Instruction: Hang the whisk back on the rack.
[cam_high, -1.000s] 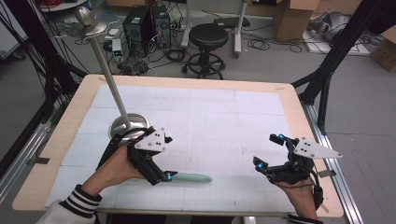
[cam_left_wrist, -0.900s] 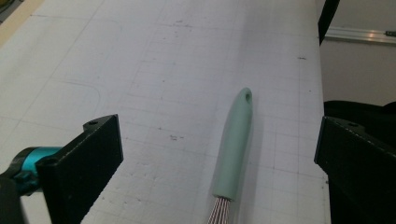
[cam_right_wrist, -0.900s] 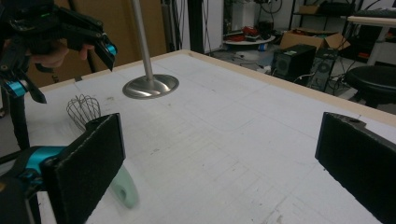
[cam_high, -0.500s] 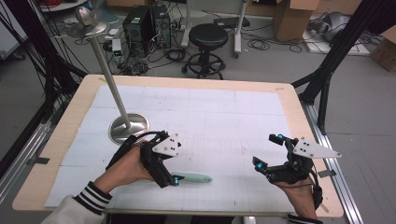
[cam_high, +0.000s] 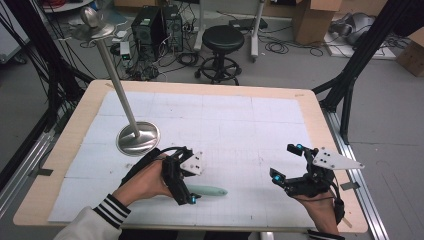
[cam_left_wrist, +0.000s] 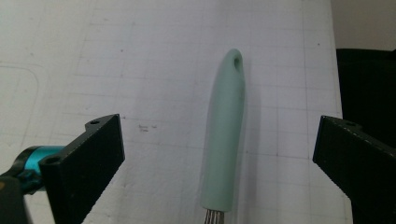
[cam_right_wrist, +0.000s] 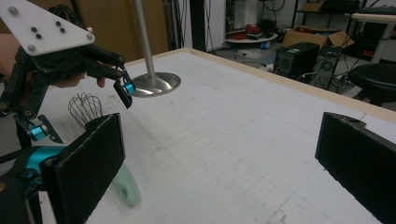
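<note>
Mint-green plastic marks the handle of the whisk (cam_high: 207, 190), which in the high view lies flat on the white gridded mat (cam_high: 225, 125), well in front of the steel stand base (cam_high: 138, 138) and off to its right, with its long axis running across the table and its free handle end pointing toward the right gripper (cam_high: 286, 164). The left gripper (cam_high: 190, 179) hangs directly over the whisk's wire end, hiding the wires, and the right gripper sits well apart from the whisk on the far side from the stand base, jaws spread wide and empty. In the left gripper view the whisk handle (cam_left_wrist: 225, 135) runs straight away from the camera between the two black jaws, which stand far apart and touch nothing; its rounded tip with a hanging hole points away, and a few wire roots show at the bottom edge. In the right gripper view the balloon of wires (cam_right_wrist: 85, 108) shows beside the left gripper (cam_right_wrist: 77, 114), nearer than the stand base (cam_right_wrist: 154, 84), while the handle tip (cam_right_wrist: 126, 186) pokes out beside the near jaw, and this gripper's own jaws are wide apart with nothing between them.
</note>
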